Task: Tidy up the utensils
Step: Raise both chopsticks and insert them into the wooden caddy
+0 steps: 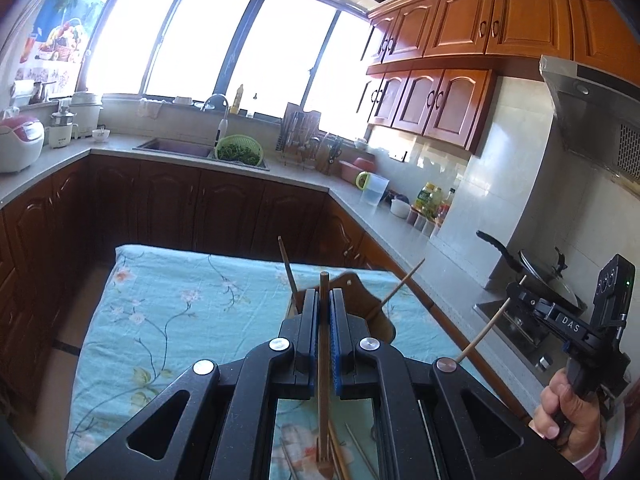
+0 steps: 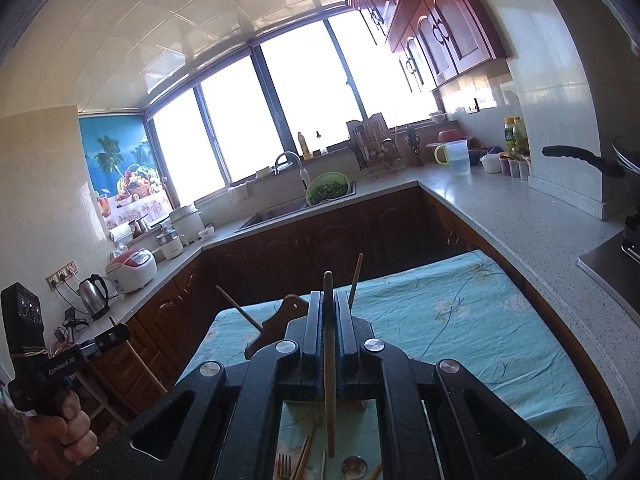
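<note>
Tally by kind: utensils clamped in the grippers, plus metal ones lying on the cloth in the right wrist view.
Wooden sticks: 2, one in left gripper, one in right gripper
Forks: 1
Spoons: 1
Total: 4

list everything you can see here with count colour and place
chopstick in left gripper: one, brown wood, upright between its pads
chopstick in right gripper: one, pale wood, upright between its pads
wooden holder: one, dark brown, on the cloth past the grippers, with sticks poking out
loose utensils: several, a fork, a spoon and chopsticks, on the cloth below the right gripper
floral cloth: one, light blue, covering the table
green colander: one, holding greens, by the sink
rice cooker: one, white and red, left counter
kettle: one, steel, left counter
left gripper: black, shut
right gripper: black, shut
</note>
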The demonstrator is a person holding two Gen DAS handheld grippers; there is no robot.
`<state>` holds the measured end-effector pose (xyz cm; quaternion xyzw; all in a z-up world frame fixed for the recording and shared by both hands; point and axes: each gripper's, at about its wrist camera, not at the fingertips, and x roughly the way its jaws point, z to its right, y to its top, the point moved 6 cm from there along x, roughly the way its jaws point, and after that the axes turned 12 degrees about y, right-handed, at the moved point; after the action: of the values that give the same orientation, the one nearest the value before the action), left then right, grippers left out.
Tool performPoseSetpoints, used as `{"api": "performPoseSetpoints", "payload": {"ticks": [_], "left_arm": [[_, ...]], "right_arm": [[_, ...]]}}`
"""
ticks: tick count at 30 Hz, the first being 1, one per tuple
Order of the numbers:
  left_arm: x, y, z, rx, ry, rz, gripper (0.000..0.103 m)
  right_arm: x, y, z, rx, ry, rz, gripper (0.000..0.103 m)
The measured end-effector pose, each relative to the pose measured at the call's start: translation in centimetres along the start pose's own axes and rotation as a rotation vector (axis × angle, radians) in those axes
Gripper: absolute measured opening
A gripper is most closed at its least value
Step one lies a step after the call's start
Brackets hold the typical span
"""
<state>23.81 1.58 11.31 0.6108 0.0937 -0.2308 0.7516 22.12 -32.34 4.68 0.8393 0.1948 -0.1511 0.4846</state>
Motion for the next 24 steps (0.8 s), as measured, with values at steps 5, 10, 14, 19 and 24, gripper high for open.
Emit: {"api": "performPoseSetpoints", "payload": {"ticks": [5,10,14,19,24], "left_arm": [[1.9,3.1,0.5,-0.009,0.016,0.075,0.003],[5.2,5.2,0.7,-0.033,0.049,0.142,0.003],[9.0,4.7,0.4,-0.069,0.088,0.161,0.003],[13.2,1.9,0.4,-0.120,0.103,0.154,0.003],[16.7,-1.2,0.7,-0.133,0.122,0.114,0.003]], "right_arm": [[1.8,3.7,-0.5,-0.007,0.011,0.079,0.005],[4.5,6.1,0.0,-0.008,-0.008,0.132,0.005],[7.0,5.6,1.3,-0.003,-0.038,0.131,0.005],[9.6,2.9,3.0,-0.004,-0.078,0.107,0.005],[11.8,0.1,4.5,0.016,-0.091,0.056,0.005]]}}
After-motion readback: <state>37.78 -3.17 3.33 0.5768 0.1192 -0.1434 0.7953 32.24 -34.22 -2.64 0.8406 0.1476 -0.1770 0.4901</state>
